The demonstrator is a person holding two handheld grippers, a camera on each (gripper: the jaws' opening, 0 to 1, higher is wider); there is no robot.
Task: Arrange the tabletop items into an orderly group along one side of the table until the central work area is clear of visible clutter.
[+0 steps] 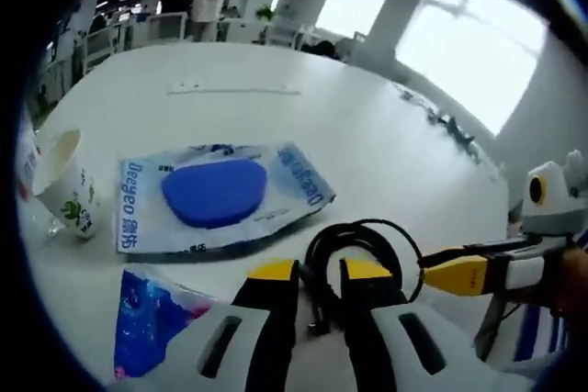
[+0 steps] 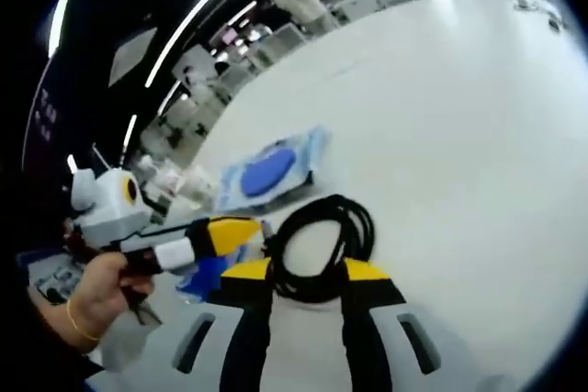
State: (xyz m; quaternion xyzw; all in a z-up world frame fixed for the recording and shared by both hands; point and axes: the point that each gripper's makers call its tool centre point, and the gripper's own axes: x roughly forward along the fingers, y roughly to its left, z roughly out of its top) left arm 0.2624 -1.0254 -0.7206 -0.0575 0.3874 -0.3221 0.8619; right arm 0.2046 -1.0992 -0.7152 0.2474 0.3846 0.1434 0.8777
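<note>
A coiled black cable (image 1: 363, 247) lies on the white table (image 1: 276, 107), just ahead of my left gripper (image 1: 320, 273). Its jaws are close together with a strand of the cable between them. My right gripper (image 1: 455, 274) comes in from the right, its yellow tip at the coil's edge. In the right gripper view the cable (image 2: 322, 240) lies across the gap of my right gripper (image 2: 308, 273), whose jaws stand wide apart. The left gripper (image 2: 230, 231) touches the coil's left side, held by a person's hand (image 2: 101, 296).
A flat blue and white packet (image 1: 220, 195) lies beyond the cable, with a paper cup (image 1: 69, 185) to its left. A glossy dark blue packet (image 1: 147, 323) sits beside my left jaw. The far half of the table is bare; office desks stand behind.
</note>
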